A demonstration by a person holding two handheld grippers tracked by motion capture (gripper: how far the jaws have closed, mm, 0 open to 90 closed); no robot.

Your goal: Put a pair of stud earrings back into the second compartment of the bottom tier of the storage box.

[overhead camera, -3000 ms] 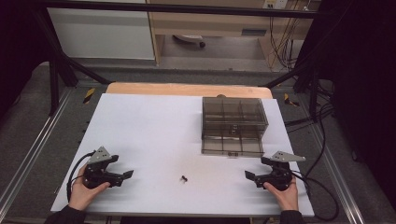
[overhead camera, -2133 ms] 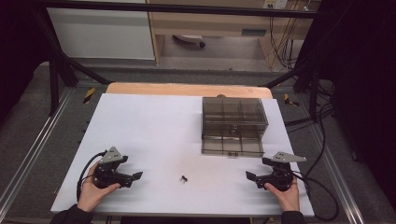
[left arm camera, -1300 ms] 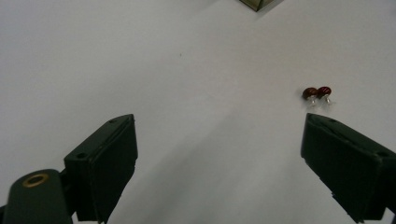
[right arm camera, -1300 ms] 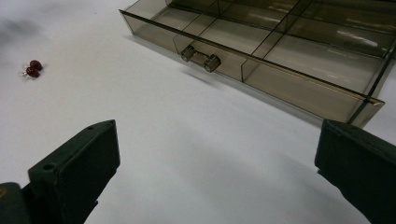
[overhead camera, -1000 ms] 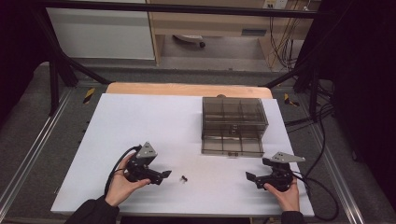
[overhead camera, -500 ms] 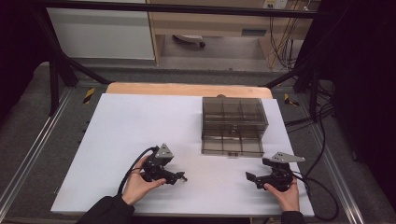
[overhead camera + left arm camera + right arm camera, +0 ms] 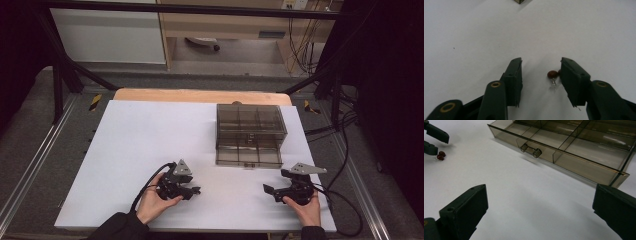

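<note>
White sheeting covers the bench (image 7: 150, 130) in the high view, with a smoky clear drawer box (image 7: 250, 132) at the far right. The left tongs (image 7: 194, 190) sit near the front edge at centre; the right tongs (image 7: 268, 190) rest apart to the right.

From the left gripper view, the left tongs (image 7: 541, 75) have just been closing, and the gap is partly narrowed around a small dark red bead earring (image 7: 553, 75) lying on the sheet. It sits close against the right jaw, no grip yet. Shifting slightly right would centre it, so both pads meet the beads together rather than flicking them away.

From the right gripper view, the right tongs (image 7: 540, 213) stand wide open and empty, facing the drawer knob (image 7: 531, 149); the earring (image 7: 441, 155) lies far left.
</note>
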